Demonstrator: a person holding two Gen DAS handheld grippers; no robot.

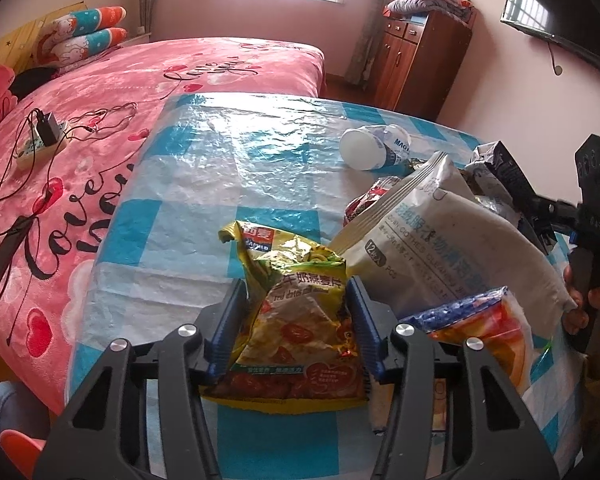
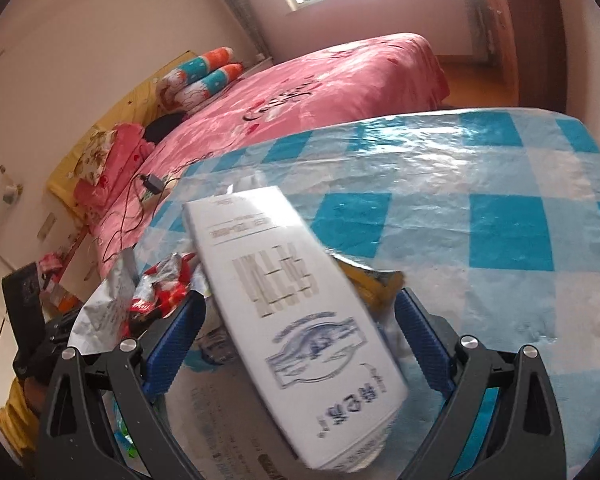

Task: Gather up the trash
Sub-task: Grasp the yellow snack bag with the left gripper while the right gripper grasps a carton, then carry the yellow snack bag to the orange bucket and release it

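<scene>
The left gripper point(image 1: 296, 320) had its blue fingers point(image 1: 230, 320) pressed against both sides of a crumpled yellow oat-flake packet point(image 1: 296, 312), pinching it at the near edge of the surface point(image 1: 220, 168), which wore a blue-and-white checked plastic cover. Just right of that packet leaned a big white wipes pouch point(image 1: 452, 248), and an orange-and-blue wrapper point(image 1: 480, 328) lay nearer, touching the pouch. Farther off on the cover a white crushed cup point(image 1: 374, 148) lay on its side, apart from the heap.

The right gripper point(image 2: 296, 344) had its fingers point(image 2: 420, 332) spread wide, and a white flat box point(image 2: 300, 320) sat tilted between them; I could not tell whether they touched it. Left of the box lay a red-and-silver wrapper point(image 2: 164, 284) and a silver foil bag point(image 2: 108, 308).

A pink bed point(image 1: 100, 128) with charger cables point(image 1: 48, 132) stood along the surface's far left side.
</scene>
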